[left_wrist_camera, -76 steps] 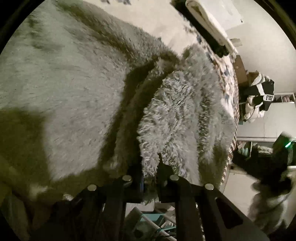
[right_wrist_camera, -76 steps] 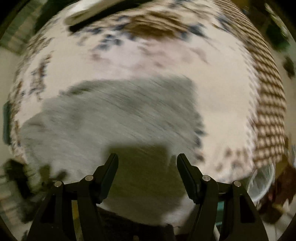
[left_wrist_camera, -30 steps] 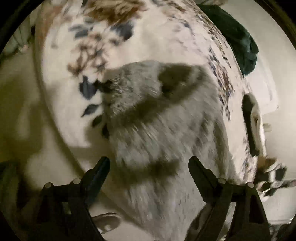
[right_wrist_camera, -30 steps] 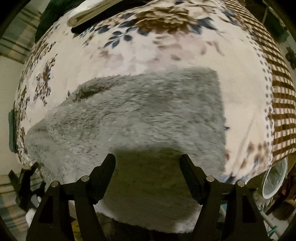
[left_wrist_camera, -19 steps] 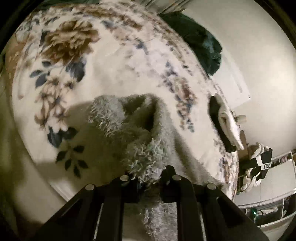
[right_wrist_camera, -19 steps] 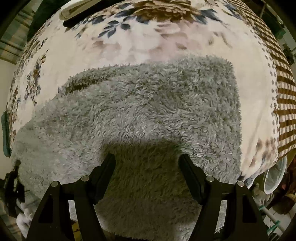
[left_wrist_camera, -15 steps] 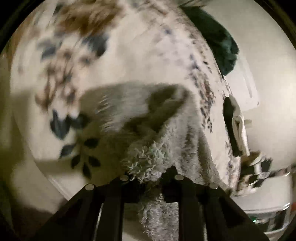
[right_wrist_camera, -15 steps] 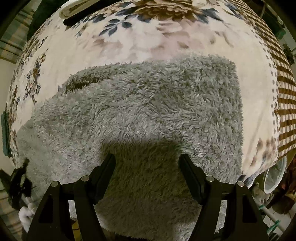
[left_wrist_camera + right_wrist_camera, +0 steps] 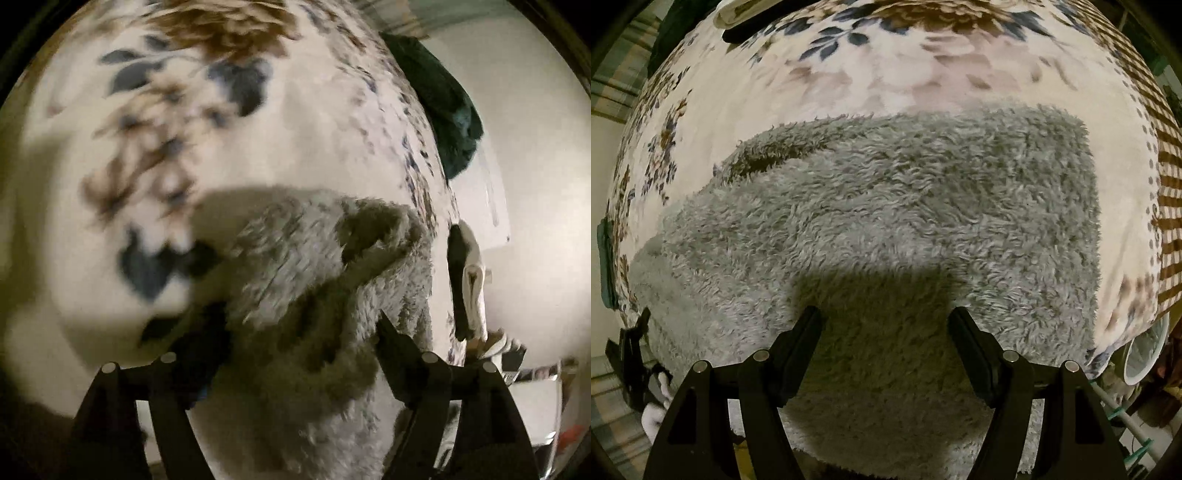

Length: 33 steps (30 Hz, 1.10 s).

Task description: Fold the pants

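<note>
Left wrist view: The left gripper [image 9: 299, 332] has its jaws spread wide, with nothing clamped between them. The grey fleece pants [image 9: 317, 295] lie on the floral blanket [image 9: 314, 140], filling the frame from centre to 6 o'clock and passing between the parted fingers [image 9: 397, 345]. A raised fold of the fabric with a dark hollow sits just past centre toward 1 o'clock. The blanket shows brown flowers and dark blue leaves from 9 to 12 o'clock; this area is motion-blurred. A dark green cloth [image 9: 443, 99] lies at the blanket edge at 1 o'clock. A black and white folded item [image 9: 467, 280] rests at 3 o'clock. No legible writing, brand or label appears in this view.

Right wrist view: The right gripper [image 9: 884, 328] is likewise spread apart and holds nothing. The pants [image 9: 886, 206] lie flat across the blanket [image 9: 886, 74] from 9 to 3 o'clock, extending down to 6 o'clock beneath the fingers [image 9: 971, 343]. The gripper shadow falls on the fleece just above the fingertips. The other gripper [image 9: 631, 354] shows at 8 o'clock, at the left edge of the pants. A white round container [image 9: 1145, 354] sits at 4 o'clock, beyond the blanket edge. No readable text is visible.
</note>
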### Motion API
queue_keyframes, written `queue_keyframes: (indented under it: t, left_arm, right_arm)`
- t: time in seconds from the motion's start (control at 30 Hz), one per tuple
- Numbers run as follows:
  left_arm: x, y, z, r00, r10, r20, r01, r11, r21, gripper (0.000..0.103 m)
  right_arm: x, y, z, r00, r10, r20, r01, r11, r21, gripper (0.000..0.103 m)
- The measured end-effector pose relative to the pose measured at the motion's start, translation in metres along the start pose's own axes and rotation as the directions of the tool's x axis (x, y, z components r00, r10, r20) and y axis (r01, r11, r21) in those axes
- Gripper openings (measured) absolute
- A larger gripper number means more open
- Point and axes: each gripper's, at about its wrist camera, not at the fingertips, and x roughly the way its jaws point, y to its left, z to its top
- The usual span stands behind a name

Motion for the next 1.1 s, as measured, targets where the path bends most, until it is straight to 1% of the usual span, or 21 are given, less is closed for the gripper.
queue_keyframes:
  t: [0.13,0.17,0.2,0.23,0.27,0.33,0.37,0.4,0.5,0.53,0.57,0.6,0.67,0.73,0.83,0.9,0.93,0.97,1.0,1.03,1.1]
  left_arm:
    - [0.017,-0.018,0.007,1.0,-0.025,0.006,0.025,0.998,0.056,0.074]
    - [0.019,-0.023,0.007,0.999,-0.044,0.015,0.043,0.996,0.079,0.068]
    - [0.019,-0.03,0.007,0.998,-0.061,0.024,0.058,0.993,0.102,0.059]
    - [0.018,-0.035,0.006,0.997,-0.072,0.034,0.067,0.991,0.118,0.034]
    - [0.014,-0.045,0.005,0.995,-0.088,0.046,0.081,0.986,0.144,0.029]
    - [0.004,-0.065,0.003,0.991,-0.114,0.067,0.099,0.977,0.191,0.028]
    - [-0.007,-0.082,-0.001,0.986,-0.146,0.077,0.126,0.967,0.22,0.028]
    - [-0.013,-0.092,-0.003,0.984,-0.157,0.081,0.133,0.961,0.244,0.028]
    - [-0.043,-0.147,-0.026,0.976,-0.208,0.065,0.173,0.92,0.352,0.027]
    - [-0.05,-0.162,-0.034,0.973,-0.223,0.051,0.189,0.908,0.374,0.027]
    - [-0.062,-0.187,-0.049,0.969,-0.247,0.026,0.215,0.887,0.409,0.027]
    - [-0.068,-0.202,-0.059,0.965,-0.262,0.011,0.232,0.872,0.431,0.027]
    - [-0.08,-0.246,-0.097,0.957,-0.284,-0.062,0.276,0.822,0.498,0.023]
    - [-0.08,-0.277,-0.129,0.945,-0.299,-0.13,0.322,0.79,0.521,0.022]
    - [-0.056,-0.318,-0.199,0.919,-0.28,-0.276,0.39,0.742,0.545,0.022]
    - [-0.028,-0.332,-0.241,0.902,-0.242,-0.356,0.414,0.718,0.56,0.022]
    - [-0.012,-0.335,-0.264,0.896,-0.201,-0.396,0.412,0.708,0.574,0.022]
    - [-0.001,-0.336,-0.278,0.89,-0.169,-0.423,0.409,0.707,0.578,0.022]
    - [0.009,-0.335,-0.289,0.881,-0.141,-0.452,0.406,0.715,0.569,0.022]
    - [0.015,-0.334,-0.294,0.881,-0.121,-0.458,0.393,0.726,0.565,0.024]
    - [0.026,-0.327,-0.298,0.887,-0.051,-0.46,0.337,0.753,0.566,0.031]
  right_arm:
    - [0.004,0.001,0.002,1.0,0.004,0.002,-0.004,1.0,0.019,0.074]
    - [0.004,0.001,0.002,1.0,0.005,0.003,-0.005,1.0,0.021,0.074]
    - [0.004,0.0,0.002,1.0,0.006,0.003,-0.006,1.0,0.021,0.074]
    - [0.004,0.0,0.002,1.0,0.006,0.006,-0.006,1.0,0.019,0.074]
    - [0.004,0.0,0.002,1.0,0.01,0.009,-0.01,1.0,0.014,0.074]
    - [0.001,-0.003,0.001,1.0,0.019,0.016,-0.02,1.0,0.006,0.074]
    - [-0.002,-0.008,0.0,0.999,0.029,0.021,-0.029,1.0,0.006,0.074]
    - [-0.003,-0.011,-0.001,0.999,0.038,0.024,-0.038,0.999,0.008,0.074]
    - [-0.012,-0.025,-0.005,0.996,0.078,0.04,-0.079,0.996,0.032,0.074]
    - [-0.017,-0.03,-0.006,0.994,0.095,0.048,-0.097,0.994,0.044,0.074]
    - [-0.024,-0.038,-0.008,0.991,0.116,0.063,-0.119,0.991,0.057,0.074]
    - [-0.03,-0.043,-0.01,0.989,0.127,0.075,-0.132,0.989,0.064,0.074]
    - [-0.048,-0.059,-0.015,0.982,0.154,0.108,-0.162,0.984,0.075,0.074]
    - [-0.062,-0.073,-0.022,0.978,0.161,0.135,-0.173,0.981,0.083,0.074]
    - [-0.082,-0.11,-0.038,0.973,0.158,0.17,-0.179,0.977,0.116,0.074]
    - [-0.089,-0.142,-0.052,0.973,0.143,0.18,-0.172,0.972,0.162,0.074]
    - [-0.091,-0.156,-0.058,0.974,0.134,0.18,-0.167,0.969,0.182,0.074]
    - [-0.093,-0.171,-0.064,0.977,0.12,0.179,-0.156,0.967,0.203,0.074]
    - [-0.095,-0.184,-0.069,0.978,0.115,0.176,-0.153,0.964,0.217,0.074]
    - [-0.097,-0.193,-0.072,0.976,0.121,0.179,-0.159,0.963,0.217,0.074]
    - [-0.102,-0.203,-0.072,0.971,0.147,0.186,-0.183,0.964,0.195,0.074]
